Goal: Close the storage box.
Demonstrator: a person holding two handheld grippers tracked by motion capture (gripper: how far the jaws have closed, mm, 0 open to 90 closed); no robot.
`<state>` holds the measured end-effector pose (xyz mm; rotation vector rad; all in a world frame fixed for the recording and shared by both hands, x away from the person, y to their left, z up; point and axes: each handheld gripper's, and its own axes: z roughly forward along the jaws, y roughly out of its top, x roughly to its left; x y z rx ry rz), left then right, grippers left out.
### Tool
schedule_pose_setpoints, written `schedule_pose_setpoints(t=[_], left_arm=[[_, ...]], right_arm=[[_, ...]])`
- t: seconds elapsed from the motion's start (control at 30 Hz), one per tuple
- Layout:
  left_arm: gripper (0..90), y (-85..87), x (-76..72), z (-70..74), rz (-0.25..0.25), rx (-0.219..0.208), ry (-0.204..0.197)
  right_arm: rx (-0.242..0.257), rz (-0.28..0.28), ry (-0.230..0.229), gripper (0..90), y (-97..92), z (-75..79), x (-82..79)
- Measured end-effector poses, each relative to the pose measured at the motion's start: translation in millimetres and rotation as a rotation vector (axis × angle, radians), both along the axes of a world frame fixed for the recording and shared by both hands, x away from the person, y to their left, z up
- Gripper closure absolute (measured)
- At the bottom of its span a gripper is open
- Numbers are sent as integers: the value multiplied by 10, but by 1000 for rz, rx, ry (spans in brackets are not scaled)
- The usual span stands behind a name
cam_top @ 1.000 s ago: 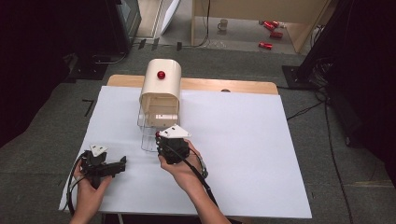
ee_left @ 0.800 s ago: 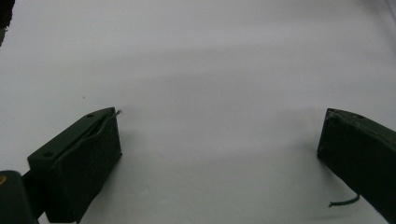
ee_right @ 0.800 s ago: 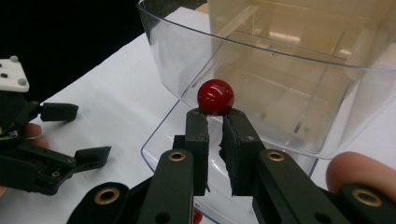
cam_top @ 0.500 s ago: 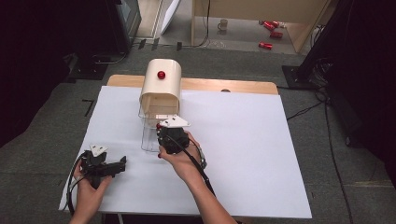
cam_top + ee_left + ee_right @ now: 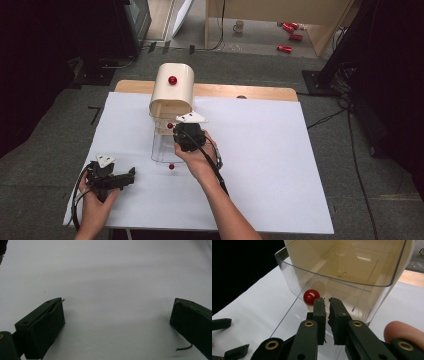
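Right now the right gripper point(image 5: 326, 300), fingers pinched together on nothing, sits at the clear drawer point(image 5: 342, 277) by its red knob point(image 5: 311, 296); the left gripper point(image 5: 117, 312) rests fingers-wide on the white tabletop point(image 5: 280, 165).

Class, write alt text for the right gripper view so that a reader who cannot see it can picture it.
The right gripper, its two black jaws shut with nothing between them, points at a clear plastic drawer pulled out of a cream rounded cabinet. A small red ball knob sits on the drawer's front, just left of the jaw tips, above a white table.
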<state>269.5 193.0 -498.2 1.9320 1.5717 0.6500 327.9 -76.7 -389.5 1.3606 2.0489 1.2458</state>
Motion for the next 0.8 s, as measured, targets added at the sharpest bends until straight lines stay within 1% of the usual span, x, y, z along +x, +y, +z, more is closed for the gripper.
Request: schedule_pose_setpoints(t=[0.17,0.47,0.5,0.63,0.73,0.8], left_arm=[[0,0,0,0,0,0,0],[0,0,0,1,0,0,1],[0,0,0,0,0,0,0],[0,2,-1,2,-2,2,2],[0,1,0,1,0,0,1],[0,1,0,0,0,0,1]], right_arm=[[-15,3,5,844,7,-10,64],[-17,-28,6,842,-23,-40,177],[-11,-27,11,842,-30,-38,186],[-16,-22,9,834,-33,-33,185],[-12,-15,5,772,-50,-30,164],[-1,6,16,674,-68,-36,142]])
